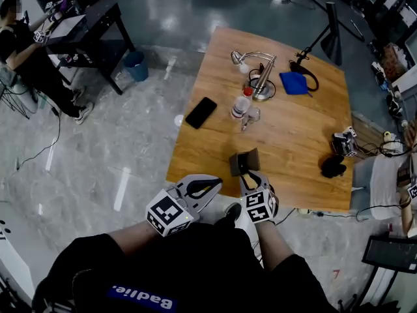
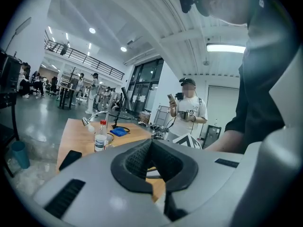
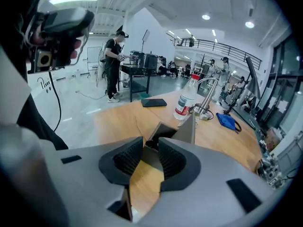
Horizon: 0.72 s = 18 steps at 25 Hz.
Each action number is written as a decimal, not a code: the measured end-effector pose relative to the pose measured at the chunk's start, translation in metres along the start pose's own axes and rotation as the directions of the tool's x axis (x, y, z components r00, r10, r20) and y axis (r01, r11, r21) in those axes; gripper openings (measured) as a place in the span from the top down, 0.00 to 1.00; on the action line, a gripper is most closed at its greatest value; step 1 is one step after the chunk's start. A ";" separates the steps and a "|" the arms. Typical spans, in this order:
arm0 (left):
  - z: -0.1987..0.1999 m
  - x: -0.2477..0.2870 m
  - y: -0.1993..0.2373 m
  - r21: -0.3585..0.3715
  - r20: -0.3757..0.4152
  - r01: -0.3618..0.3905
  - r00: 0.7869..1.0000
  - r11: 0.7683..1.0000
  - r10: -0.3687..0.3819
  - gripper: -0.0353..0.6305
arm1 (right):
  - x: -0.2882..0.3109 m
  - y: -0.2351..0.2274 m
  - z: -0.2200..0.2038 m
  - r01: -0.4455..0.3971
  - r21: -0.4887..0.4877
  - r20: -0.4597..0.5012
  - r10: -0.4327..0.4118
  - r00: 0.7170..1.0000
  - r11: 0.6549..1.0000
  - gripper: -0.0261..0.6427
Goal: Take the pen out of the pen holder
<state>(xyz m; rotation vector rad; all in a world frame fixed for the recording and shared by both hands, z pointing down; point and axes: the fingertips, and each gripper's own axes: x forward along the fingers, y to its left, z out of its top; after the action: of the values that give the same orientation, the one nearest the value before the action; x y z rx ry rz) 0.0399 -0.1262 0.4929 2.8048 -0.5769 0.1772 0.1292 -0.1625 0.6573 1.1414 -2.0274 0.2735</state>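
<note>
A dark grey pen holder stands near the front edge of the wooden table. My right gripper is right at its near side. In the right gripper view the holder sits just beyond the jaws, which stand a narrow gap apart. The small dark end of the pen fills that gap at the tips of my right gripper. My left gripper hangs off the table's front left edge. Its pads meet at the tips with nothing between them.
A black phone, a water bottle, a desk lamp and a blue pouch lie farther back. A black object is at the right edge. A person stands beyond the table.
</note>
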 end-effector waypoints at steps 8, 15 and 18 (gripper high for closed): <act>-0.005 0.002 0.013 -0.015 -0.008 -0.024 1.000 1.000 0.023 0.95 | 0.020 -0.006 -0.012 0.023 -0.027 -0.073 -0.025 0.997 0.999 0.84; -0.003 -0.004 0.020 -0.032 0.006 -0.034 0.999 0.999 0.034 0.95 | 0.012 -0.003 -0.005 0.024 -0.037 -0.056 -0.026 0.998 0.999 0.87; -0.002 -0.004 0.018 -0.031 0.011 -0.021 1.000 0.999 0.022 0.95 | 0.002 -0.005 0.003 0.038 -0.038 -0.041 -0.039 0.998 0.999 0.87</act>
<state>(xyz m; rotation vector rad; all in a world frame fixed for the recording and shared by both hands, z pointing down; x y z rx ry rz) 0.0291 -0.1402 0.4986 2.7724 -0.6072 0.1552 0.1307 -0.1681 0.6559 1.1411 -1.9642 0.2373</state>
